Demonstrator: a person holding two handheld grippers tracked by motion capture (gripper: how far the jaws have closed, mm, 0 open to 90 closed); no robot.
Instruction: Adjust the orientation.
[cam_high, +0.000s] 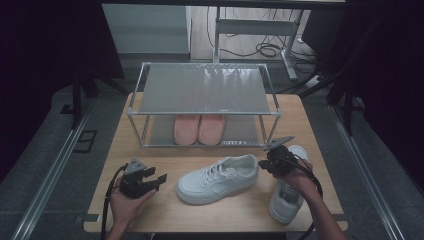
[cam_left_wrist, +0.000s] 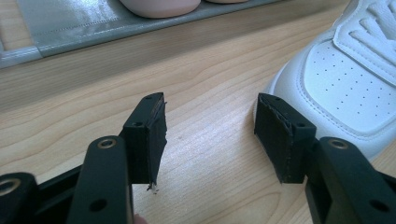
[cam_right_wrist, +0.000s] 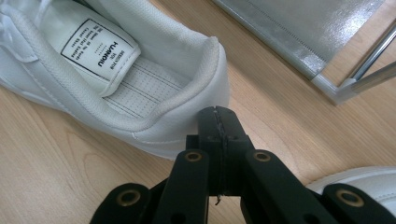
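While the left gripper (cam_high: 161, 178) rests low on the wooden table (cam_high: 150, 155) with its jaws spread apart and nothing between them, the toe of the white sneaker (cam_high: 218, 178) lies just beside its right-hand jaw. At the heel of that sneaker, which lies on its sole near the middle of the table in front of the shoe rack (cam_high: 202, 90), the right gripper (cam_high: 262, 164) has its jaws pressed together, empty. A second white sneaker (cam_high: 286, 197) lies under the right hand (cam_high: 295, 176), and pink slippers (cam_high: 199, 129) sit on the rack's lower shelf.
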